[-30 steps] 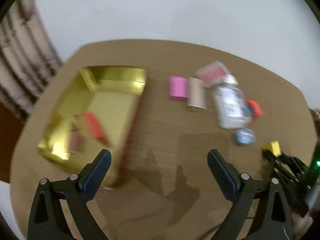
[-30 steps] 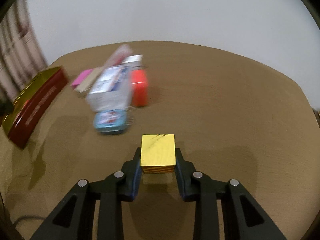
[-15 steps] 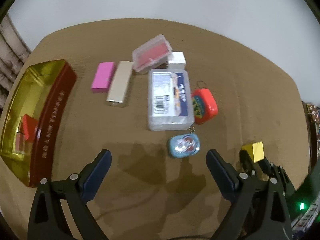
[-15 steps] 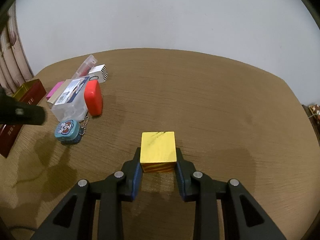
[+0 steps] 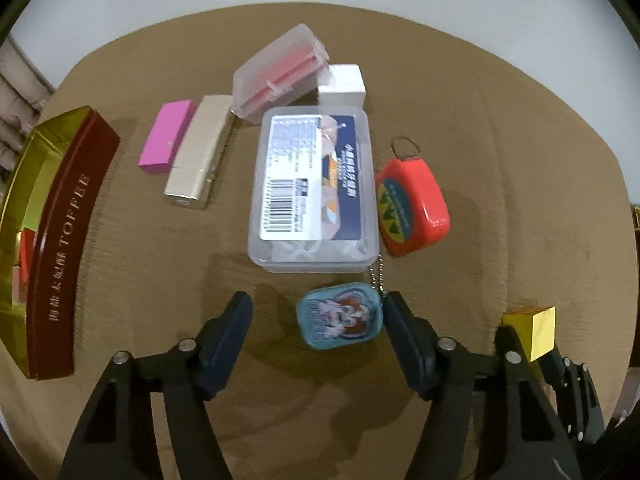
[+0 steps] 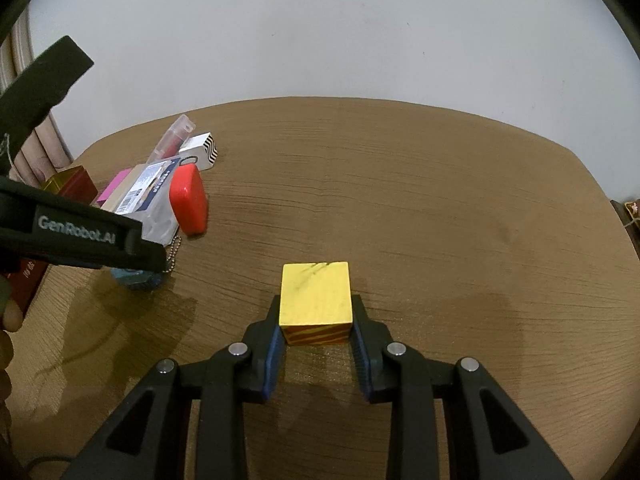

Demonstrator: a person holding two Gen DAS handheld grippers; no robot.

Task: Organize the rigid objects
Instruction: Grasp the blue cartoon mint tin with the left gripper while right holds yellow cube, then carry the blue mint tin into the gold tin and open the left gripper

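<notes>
Around the blue tin, narrower left gripper jaws.

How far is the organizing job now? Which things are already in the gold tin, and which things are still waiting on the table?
Done: the gold tin already holds a red item; anything more is unclear. In hand: the right gripper is shut on the yellow block, and the left gripper is closing around the small blue tin, pads not yet pressing. Left on the table: pink bar, gold case, two clear boxes, white box, red pouch.
</notes>
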